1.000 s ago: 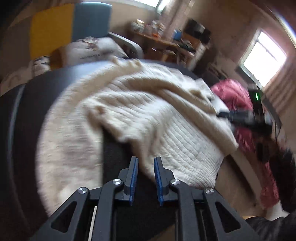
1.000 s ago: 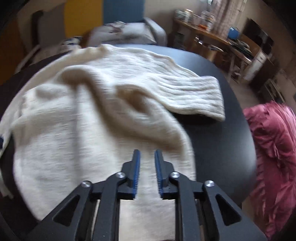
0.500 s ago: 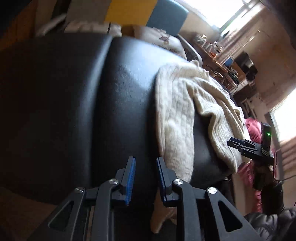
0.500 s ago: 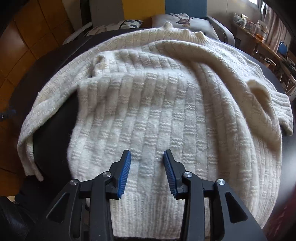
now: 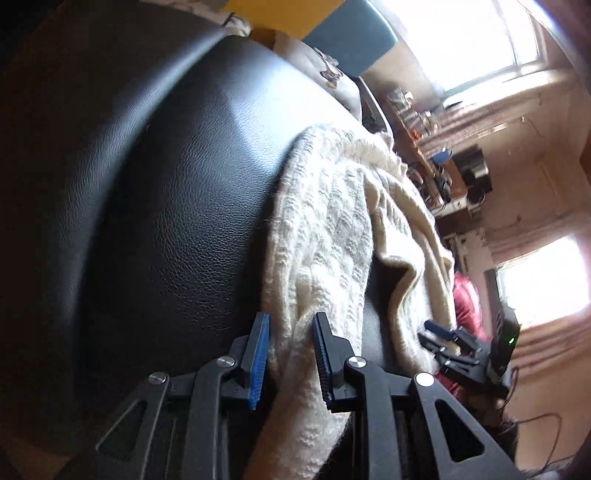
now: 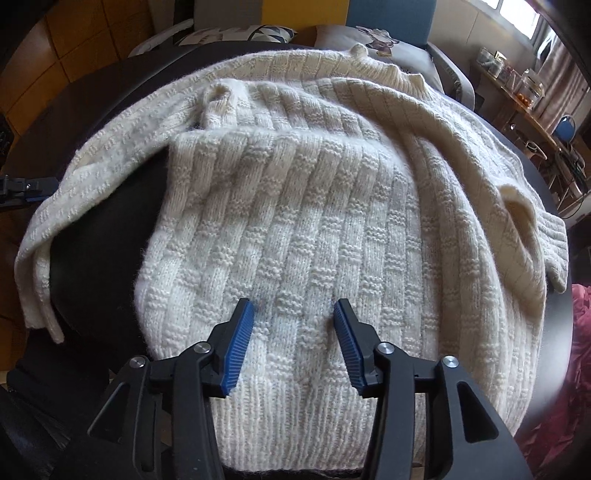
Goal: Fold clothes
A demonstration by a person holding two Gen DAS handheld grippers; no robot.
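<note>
- I'm lining up a fold: left claw (image 5: 290, 363) straddles the cream knit sweater's (image 6: 314, 206) sleeve (image 5: 321, 236), not yet pinching.
- Right claw (image 6: 293, 345), jaws just widened, hovers empty over the hem (image 6: 295, 424); next it must clamp it.

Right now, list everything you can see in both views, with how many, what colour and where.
sweater: one, cream knit, spread over the black surface, one sleeve hanging off its left edge
black surface: one, black leather-like, under the sweater
red fabric: one heap, dark red, beyond the surface's right edge
cushions: two, grey and patterned, behind the surface
cluttered desk: one, wooden, far right by the window
left hand-held gripper: one, black with blue pads, astride the hanging sleeve
right hand-held gripper: one, black with blue pads, open over the sweater's hem
</note>
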